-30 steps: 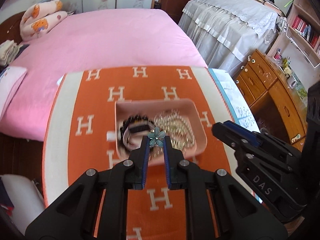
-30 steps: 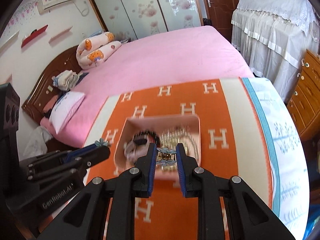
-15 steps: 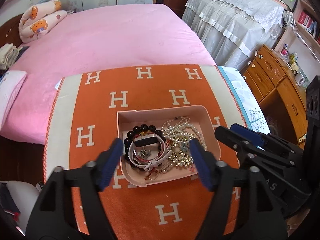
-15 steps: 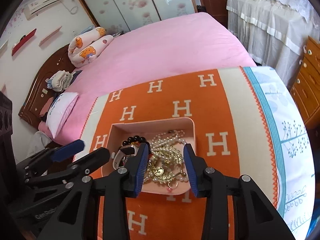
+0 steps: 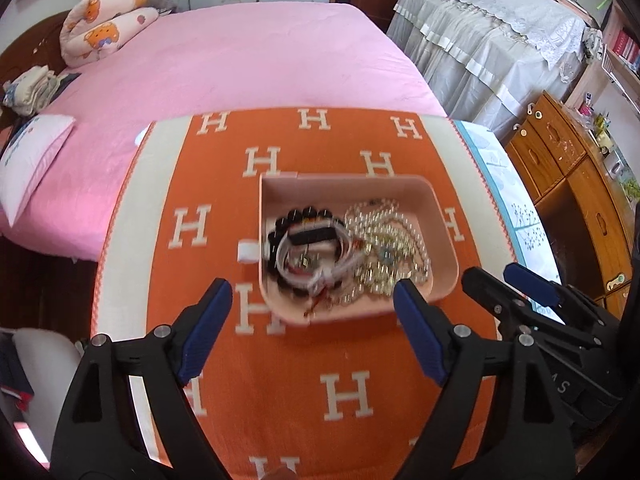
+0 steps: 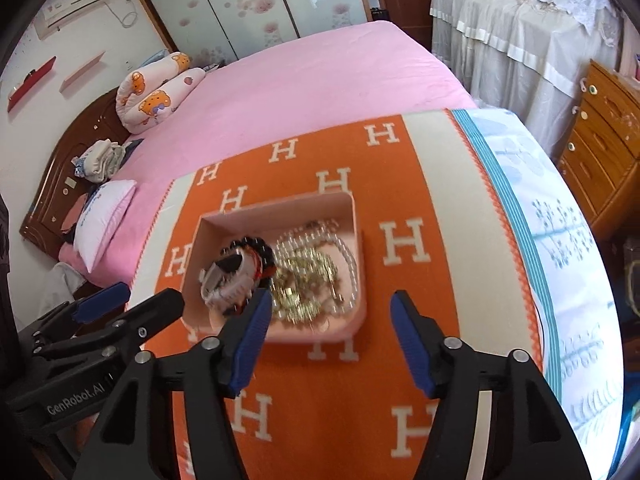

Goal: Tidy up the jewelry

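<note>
Both my tongs gape wide, empty: left tongs (image 5: 308, 320), right tongs (image 6: 328, 322). Tray (image 5: 344, 184) sits mid-frame, just ahead of both. Bracelets (image 5: 308, 240) lie frame-left, nearer my left; pearl-and-gold tangle (image 6: 316, 268) frame-right, nearer my right.

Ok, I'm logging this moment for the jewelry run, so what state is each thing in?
left gripper: open, empty, hovering in front of the tray.
right gripper: open, empty, also short of the tray.
pink tray: uncovered, resting on the orange blanket.
black bead bracelet: lying in the tray's left half.
pearl necklace: heaped in a tangle in the right half.
</note>
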{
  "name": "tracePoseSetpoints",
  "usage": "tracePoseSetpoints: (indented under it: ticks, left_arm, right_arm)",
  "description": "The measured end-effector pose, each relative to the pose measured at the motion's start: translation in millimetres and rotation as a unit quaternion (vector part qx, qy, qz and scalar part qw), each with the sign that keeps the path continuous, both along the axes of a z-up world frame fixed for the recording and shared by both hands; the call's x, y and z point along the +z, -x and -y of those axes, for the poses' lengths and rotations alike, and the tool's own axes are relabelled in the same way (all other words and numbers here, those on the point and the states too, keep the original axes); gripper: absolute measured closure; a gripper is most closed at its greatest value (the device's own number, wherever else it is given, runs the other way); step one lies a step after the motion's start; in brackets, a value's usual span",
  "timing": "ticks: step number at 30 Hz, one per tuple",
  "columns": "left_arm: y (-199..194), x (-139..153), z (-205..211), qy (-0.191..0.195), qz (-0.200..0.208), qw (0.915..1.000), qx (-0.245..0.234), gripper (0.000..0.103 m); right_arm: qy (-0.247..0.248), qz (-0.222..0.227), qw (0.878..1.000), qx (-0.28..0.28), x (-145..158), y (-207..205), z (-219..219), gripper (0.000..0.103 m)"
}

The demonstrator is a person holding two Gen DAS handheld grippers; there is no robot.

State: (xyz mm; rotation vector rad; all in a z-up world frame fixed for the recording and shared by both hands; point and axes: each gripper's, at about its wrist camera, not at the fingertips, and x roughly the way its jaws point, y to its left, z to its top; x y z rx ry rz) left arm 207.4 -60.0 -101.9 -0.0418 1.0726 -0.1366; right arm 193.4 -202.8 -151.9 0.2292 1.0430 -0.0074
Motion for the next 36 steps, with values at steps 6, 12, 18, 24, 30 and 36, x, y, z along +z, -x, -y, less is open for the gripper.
tracePoseSetpoints:
  ticks: [6,12,18,24,30,36]
  left_arm:
    - [45.5,-14.3,-4.5,-0.009,-0.017,0.9997,0.015,0.021]
    - [103.6,-24.0,-5.9,-0.017,-0.032,0.9990,0.026,0.021]
    - [157.0,-19.2,-1.5,-0.027,-0.035,0.9988,0.021,0.021]
    - [198.6,1.3,2.6,-0.027,-0.029,0.9990,0.019,0.021]
    - [230.7,28.1,7.8,-0.027,-0.018,0.9993,0.020,0.021]
    - [249.9,56.5,9.5,-0.026,0.002,0.9993,0.025,0.021]
  right_arm:
    - [0.000,-0.021,1.000,-0.001,-11.6,46.2,-1.8,0.039]
    - [0.005,-0.038,0.999,0.004,-18.3,102.6,-3.5,0.038]
    - [0.002,-0.051,0.999,0.014,-12.9,161.0,-6.7,0.035]
    - [-0.001,-0.051,0.999,0.018,8.6,204.4,-4.1,0.035]
    - [-0.008,-0.036,0.999,0.013,40.2,238.0,-2.1,0.034]
    - [0.007,-0.003,1.000,0.011,75.8,257.2,-3.5,0.030]
